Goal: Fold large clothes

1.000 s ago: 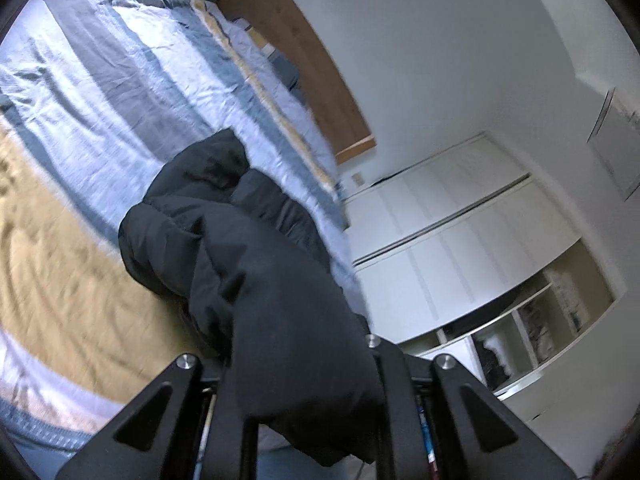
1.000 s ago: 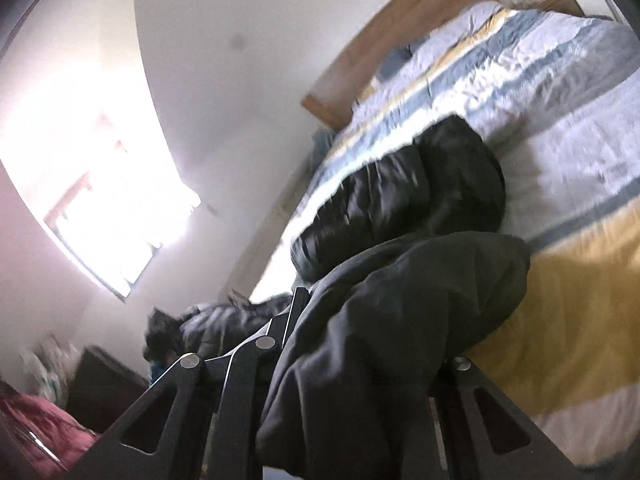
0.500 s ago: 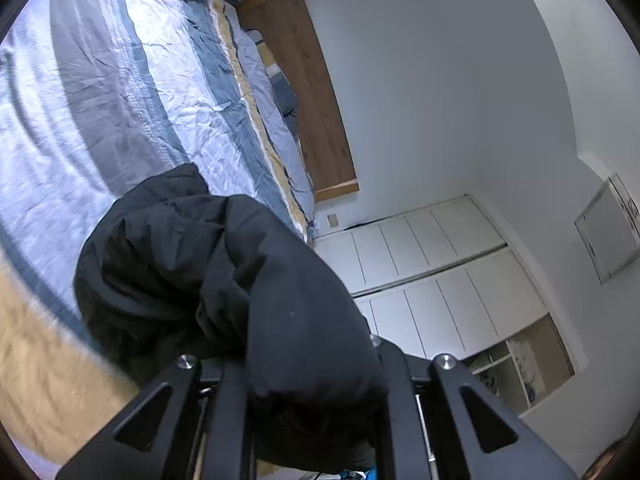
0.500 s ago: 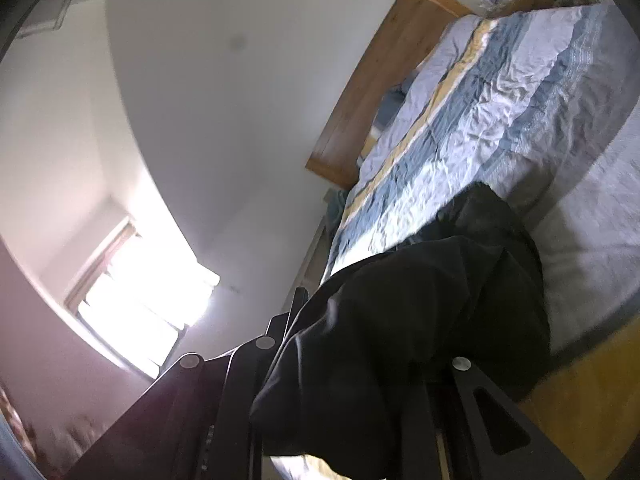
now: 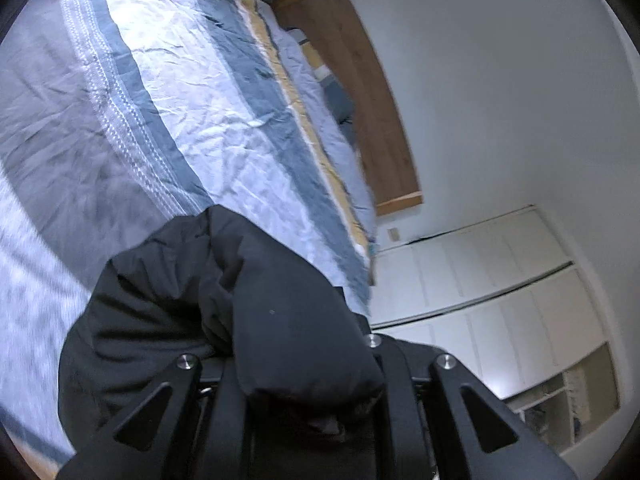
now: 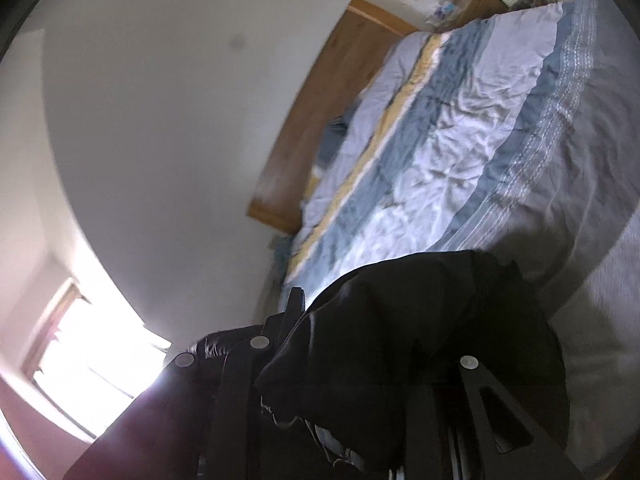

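A black puffy jacket (image 5: pixel 208 312) hangs bunched over my left gripper (image 5: pixel 308 364), which is shut on its fabric above the striped bedspread (image 5: pixel 168 92). In the right wrist view the same jacket (image 6: pixel 432 332) drapes over my right gripper (image 6: pixel 344 364), which is shut on another part of it. The fabric hides both sets of fingertips. The jacket is lifted, and the part near the grippers is off the bed (image 6: pixel 480 132).
A wooden headboard (image 5: pixel 360 80) stands at the bed's far end, with pillows (image 5: pixel 340 100) against it. White wardrobe doors (image 5: pixel 500 292) and open shelves (image 5: pixel 568 400) fill the wall to the right. A bright window (image 6: pixel 80 360) and a wooden nightstand (image 6: pixel 476 2) show in the right wrist view.
Both grippers have lifted the jacket and carried it toward the headboard. The yellow stripe near the bed's foot has dropped out of view, and the jacket's bulk no longer lies on the bed.
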Motion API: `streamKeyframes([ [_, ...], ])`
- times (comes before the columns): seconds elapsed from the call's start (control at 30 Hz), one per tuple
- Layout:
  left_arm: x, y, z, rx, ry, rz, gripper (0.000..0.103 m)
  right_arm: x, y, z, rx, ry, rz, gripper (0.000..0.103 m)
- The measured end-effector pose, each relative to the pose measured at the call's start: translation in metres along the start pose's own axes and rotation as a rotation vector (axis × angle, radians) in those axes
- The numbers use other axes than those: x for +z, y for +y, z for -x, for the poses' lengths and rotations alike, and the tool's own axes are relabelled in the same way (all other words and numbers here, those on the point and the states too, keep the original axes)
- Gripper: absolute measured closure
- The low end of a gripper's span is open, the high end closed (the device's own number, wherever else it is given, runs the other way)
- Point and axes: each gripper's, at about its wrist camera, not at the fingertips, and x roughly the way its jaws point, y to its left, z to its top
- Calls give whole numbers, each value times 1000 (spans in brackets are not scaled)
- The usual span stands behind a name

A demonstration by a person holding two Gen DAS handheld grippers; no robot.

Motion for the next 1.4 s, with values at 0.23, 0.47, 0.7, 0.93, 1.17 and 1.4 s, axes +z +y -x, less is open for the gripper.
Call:
streamKeyframes([
  [0.23, 36, 42, -96, 147, 31, -39, 89, 22, -35, -75, -198, 12, 33, 80],
  [0.47, 43, 94, -170, 222, 96, -44, 87, 25, -90, -136, -293, 70, -23, 81],
  [0.7, 44, 113, -189, 224, 131, -11, 87, 23, -111, -153, -303, 100, -57, 82],
  [0.93, 59, 103, -144, -8, 88, 105, 53, 33, -96, -127, -233, 68, -62, 32],
  [1.17, 79, 66, -89, -24, 40, 44, 48, 57, -62, -82, -266, -11, 7, 20],
  [1.4, 77, 28, -38, 98, -16, -73, 44, 48, -9, -62, -272, 28, 162, 20],
])
